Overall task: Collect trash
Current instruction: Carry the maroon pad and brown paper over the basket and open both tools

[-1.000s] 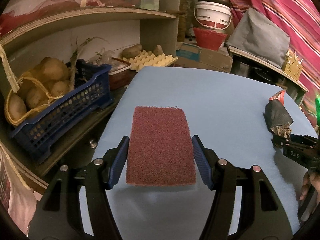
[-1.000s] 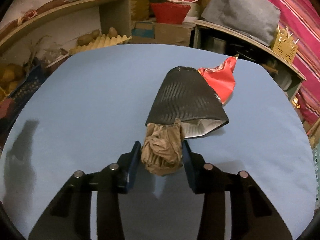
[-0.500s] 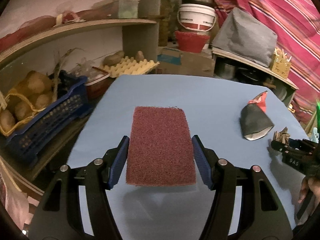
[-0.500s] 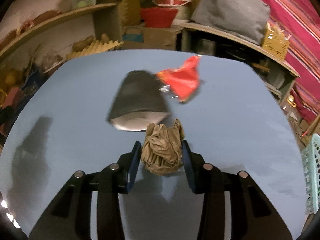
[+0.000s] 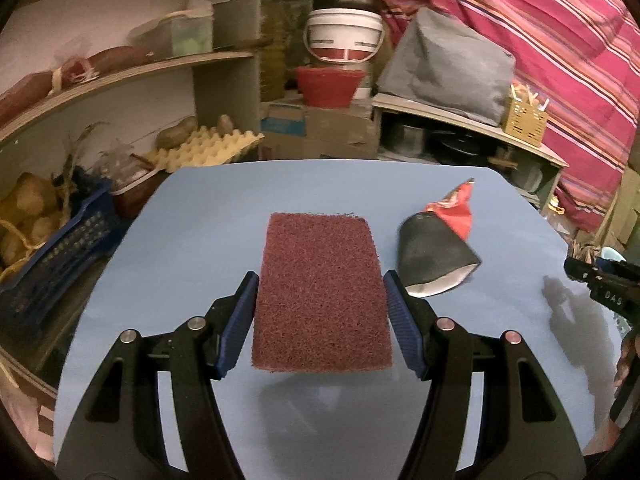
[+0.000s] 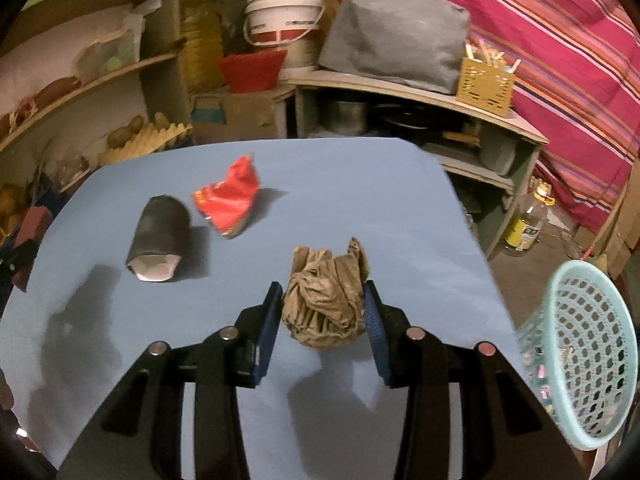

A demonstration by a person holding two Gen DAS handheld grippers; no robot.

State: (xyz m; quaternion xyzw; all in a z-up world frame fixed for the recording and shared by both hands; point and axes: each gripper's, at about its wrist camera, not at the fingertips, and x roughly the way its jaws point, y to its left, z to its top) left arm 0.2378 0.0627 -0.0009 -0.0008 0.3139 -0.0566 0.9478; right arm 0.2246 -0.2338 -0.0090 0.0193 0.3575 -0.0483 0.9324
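Both loads lifted clear of the blue desk (image 6: 360, 184) and swung back toward the near edge. Left gripper (image 5: 320, 312) clamped on the maroon scouring pad (image 5: 320, 292); right gripper (image 6: 322, 320) pinching the crumpled brown paper wad (image 6: 326, 304). Now ahead-left of the right gripper: black paper cup (image 6: 158, 236) and red snack wrapper (image 6: 230, 204), uncollected. Newly in view lower right: turquoise mesh basket (image 6: 580, 360), probably the drop point.

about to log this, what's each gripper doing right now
Left gripper: closed on the maroon scouring pad.
Right gripper: closed on the crumpled brown paper.
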